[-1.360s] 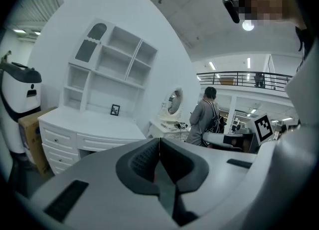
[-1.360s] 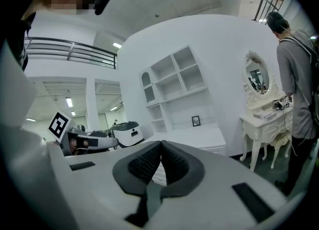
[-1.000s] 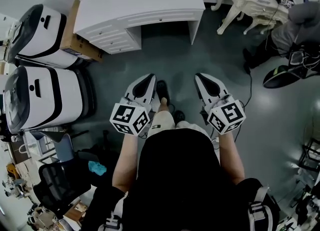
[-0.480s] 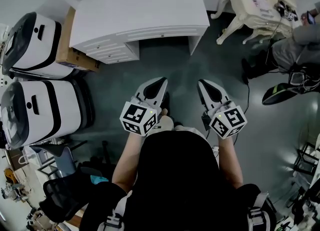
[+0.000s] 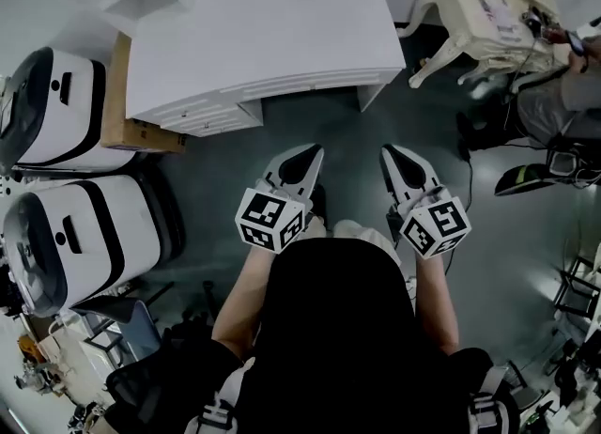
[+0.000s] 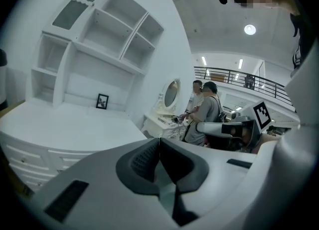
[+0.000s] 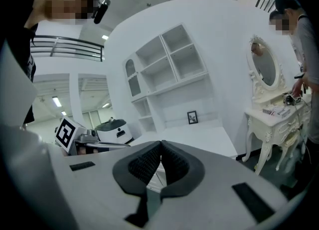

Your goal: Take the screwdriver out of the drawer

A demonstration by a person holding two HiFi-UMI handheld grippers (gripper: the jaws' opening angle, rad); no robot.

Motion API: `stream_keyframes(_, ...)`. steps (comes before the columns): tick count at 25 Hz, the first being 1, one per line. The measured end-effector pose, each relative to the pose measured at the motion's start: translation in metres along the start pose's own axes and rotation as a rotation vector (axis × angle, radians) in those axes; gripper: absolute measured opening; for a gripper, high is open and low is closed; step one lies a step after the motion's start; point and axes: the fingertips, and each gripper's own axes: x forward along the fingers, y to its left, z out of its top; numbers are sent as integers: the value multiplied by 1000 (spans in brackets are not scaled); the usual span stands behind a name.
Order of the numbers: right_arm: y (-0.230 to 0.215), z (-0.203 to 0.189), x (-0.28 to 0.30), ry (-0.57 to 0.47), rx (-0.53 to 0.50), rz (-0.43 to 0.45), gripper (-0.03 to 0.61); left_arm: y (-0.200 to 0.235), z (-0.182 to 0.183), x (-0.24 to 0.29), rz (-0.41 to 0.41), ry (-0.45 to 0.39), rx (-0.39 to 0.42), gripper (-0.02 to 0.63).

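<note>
A white desk (image 5: 272,38) stands ahead of me, with a stack of closed drawers (image 5: 202,117) at its left front. No screwdriver shows in any view. My left gripper (image 5: 307,158) and right gripper (image 5: 392,154) are held side by side over the dark floor, short of the desk's front edge. Both point at the desk and are shut with nothing between the pads. In the left gripper view the shut gripper (image 6: 158,142) faces the desk top (image 6: 65,129) and its shelf unit (image 6: 99,40). In the right gripper view the gripper (image 7: 161,146) is also shut, with a small picture frame (image 7: 192,117) beyond it.
Two white-and-black machines (image 5: 52,75) (image 5: 84,235) and a cardboard box (image 5: 127,117) stand left of the desk. A cream dressing table (image 5: 488,9) and a person (image 5: 563,94) are at the right. Cables and stands lie at the right edge.
The desk has come nearer and lower in the head view as I walked toward it. Both grippers moved forward with me and stayed shut.
</note>
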Motion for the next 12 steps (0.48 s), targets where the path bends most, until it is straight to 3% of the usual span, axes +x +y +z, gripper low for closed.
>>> stream_keyframes(12,-34,-25,67,82,-29,-67,18,74,-26,57,-14,103,1,23)
